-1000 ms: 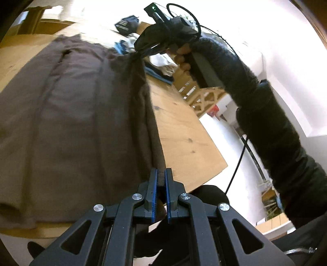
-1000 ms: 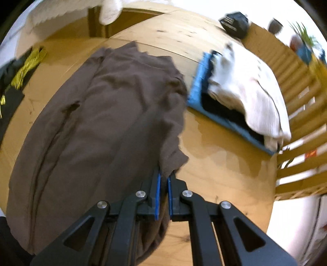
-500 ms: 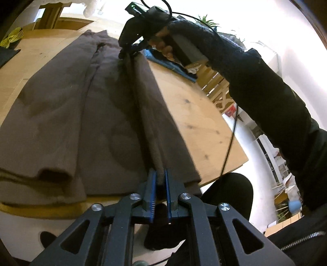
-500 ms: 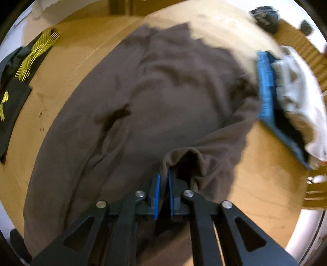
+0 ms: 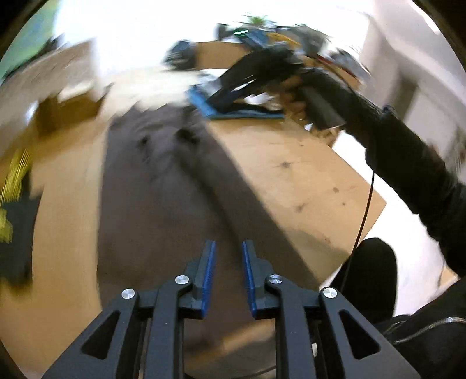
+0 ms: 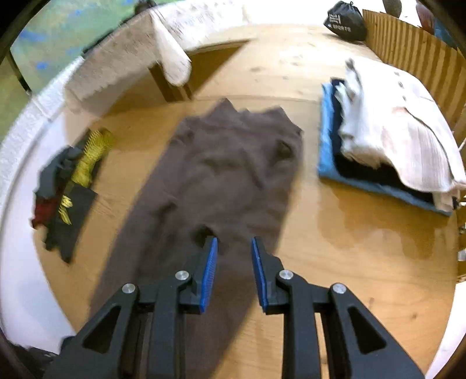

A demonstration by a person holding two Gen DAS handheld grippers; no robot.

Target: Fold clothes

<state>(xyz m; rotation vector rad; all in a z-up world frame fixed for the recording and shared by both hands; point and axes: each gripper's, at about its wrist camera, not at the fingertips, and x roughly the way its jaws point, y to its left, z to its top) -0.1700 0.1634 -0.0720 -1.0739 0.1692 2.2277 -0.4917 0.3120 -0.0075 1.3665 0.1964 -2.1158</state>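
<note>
A: Brown garment [image 6: 227,175] first. Where on the table [image 6: 364,247]?

B: Lies flat, lengthwise down the middle of the wood. Far end ragged and bunched, pointing to the far edge; near end running under both tools toward the near edge. Creased, a dark fold at mid-length.

A: Right gripper [image 6: 234,250]?

B: Hangs above the near part of the cloth, tilted down. Jaws parted, just been opening. Blue pads [image 6: 210,262] bare; fabric visible through the gap but lying below, not pinched.

A: Left gripper [image 5: 228,253]?

B: Same story. Jaws let go, just been opening, narrow gap, nothing clamped. Poised over the garment's near end by the near edge. Left view heavily smeared, so fine detail of the cloth unreadable there.

A: Seen from the left, anything of the other tool?

B: Blurred black shape above the far end of the garment, gripped by a hand in a dark sleeve [image 5: 422,175]. Jaw state unreadable from that side.

A: Neighbours on the table?

B: Folded stack [image 6: 393,131] toward the right edge: blue layer at the bottom, dark in between, white on top. Apart from the brown cloth, bare wood between. Black-and-yellow garment [image 6: 72,186] crumpled at the left edge, also apart. Black bag [image 6: 345,20] at the far right corner.
</note>
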